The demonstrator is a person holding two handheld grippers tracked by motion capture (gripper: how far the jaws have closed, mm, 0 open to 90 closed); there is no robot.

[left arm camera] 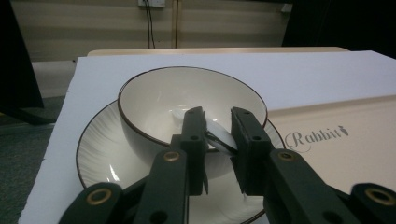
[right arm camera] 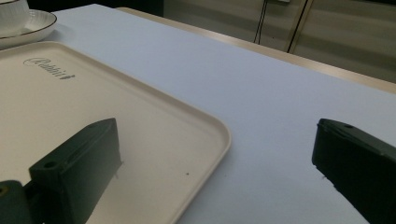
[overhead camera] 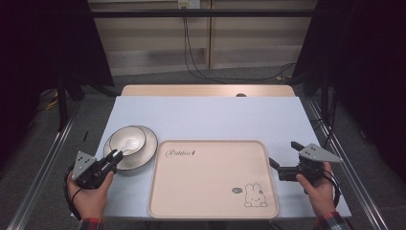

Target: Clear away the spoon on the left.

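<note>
A white bowl (overhead camera: 125,138) (left arm camera: 159,100) with a dark rim stands on a matching plate (overhead camera: 150,143) (left arm camera: 95,144) at the table's left. A white spoon (overhead camera: 129,142) (left arm camera: 220,136) lies in the bowl, its handle sticking out over the near rim. My left gripper (overhead camera: 116,155) (left arm camera: 218,115) is at that rim, shut on the spoon handle. A cream tray (overhead camera: 210,191) (right arm camera: 70,102) with a rabbit drawing lies bare in the middle. My right gripper (overhead camera: 283,154) (right arm camera: 217,135) hovers open over the tray's right edge, holding nothing.
The white tabletop (overhead camera: 210,115) stretches bare behind the tray and to its right. Metal rails (overhead camera: 43,167) run along both sides of the table. Cables (overhead camera: 201,72) hang by the back wall.
</note>
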